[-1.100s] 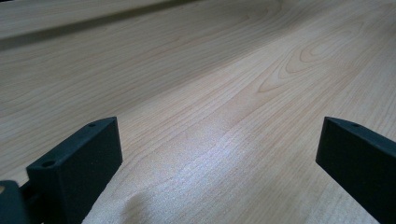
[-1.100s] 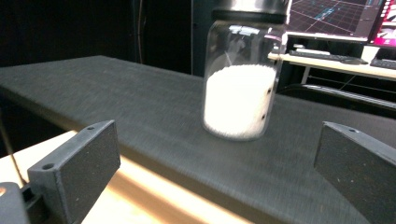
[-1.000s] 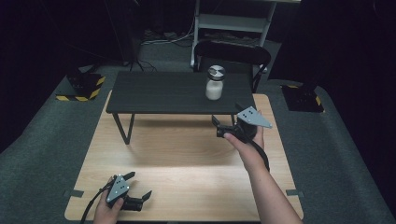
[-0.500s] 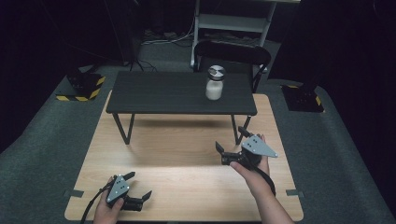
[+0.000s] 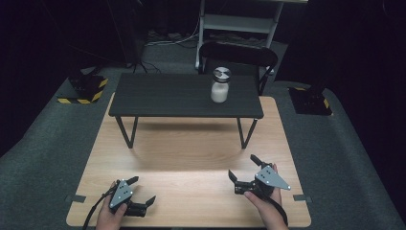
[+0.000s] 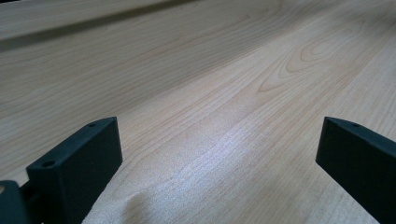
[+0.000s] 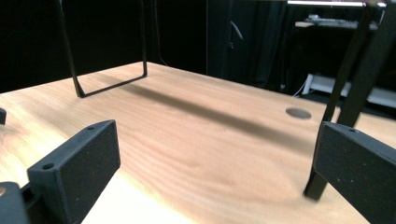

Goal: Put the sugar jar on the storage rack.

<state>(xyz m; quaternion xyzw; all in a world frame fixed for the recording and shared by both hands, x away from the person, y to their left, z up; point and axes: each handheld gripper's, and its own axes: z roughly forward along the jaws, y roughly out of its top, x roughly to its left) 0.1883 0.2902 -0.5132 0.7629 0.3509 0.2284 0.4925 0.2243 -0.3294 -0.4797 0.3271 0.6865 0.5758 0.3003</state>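
Note:
A glass jar (image 5: 219, 86) with white contents and a metal lid stands upright on the right part of a small black table (image 5: 167, 98). My left gripper (image 5: 142, 189) rests low on the wooden board (image 5: 191, 163) at the near left, open with nothing between its jaws; its own view has bare wood grain (image 6: 219, 93) between the wide-apart jaws (image 6: 219, 154). My right gripper (image 5: 242, 166) is at the near right of the board, also open and holding nothing. Between its jaws (image 7: 215, 158) I see the board and the black table's thin legs (image 7: 343, 88).
The black table stands on thin metal legs (image 5: 246, 133) across the far half of the board. A black chair (image 5: 238, 52) and a white shelf frame (image 5: 239, 21) are behind it. Grey carpet (image 5: 43, 143) surrounds the board, with yellow-black striped bases (image 5: 84, 88) at the sides.
My right gripper has moved from near the black table's front right corner back toward the person and down to the near right of the board. The left gripper has stayed put.

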